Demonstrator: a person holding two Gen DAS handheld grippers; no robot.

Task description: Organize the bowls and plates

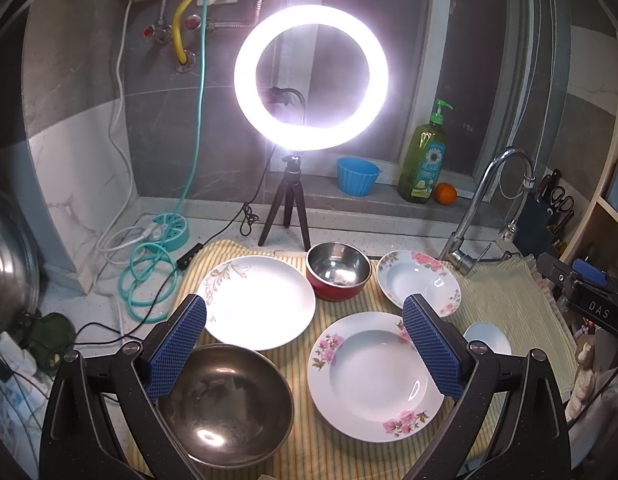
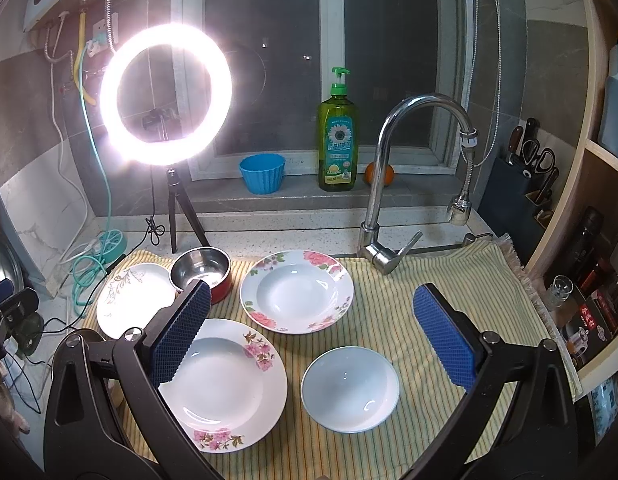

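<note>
- Six dishes lie on a yellow striped cloth (image 2: 389, 292), none stacked and none held.
- The left gripper (image 1: 305, 344) hangs above the cloth with its blue pads spread wide and nothing between them.
- Under its left finger sits a large steel bowl (image 1: 225, 404), the nearest dish to it.
- Between its fingers lies a deep plate with pink flowers (image 1: 369, 376), partly covered by the right pad.
- Ahead of its left finger is a flat white plate with a brown sprig pattern (image 1: 261, 300); ahead and centred stands a small steel bowl with a red outside (image 1: 337, 270), just beside that plate.
- Ahead of its right finger lies a second flowered deep plate (image 1: 413, 276).
- The right gripper (image 2: 309, 336) is likewise wide apart and empty.
- A small plain white bowl (image 2: 351, 388) sits between its fingers, close in front.
- The same pink-flowered deep plate (image 2: 229, 388) lies under its left pad.
- Farther ahead, a ring light on a tripod (image 2: 165, 94), a green soap bottle (image 2: 336, 136), a blue cup (image 2: 263, 172) and a faucet (image 2: 389, 184) stand beyond the cloth.
</note>
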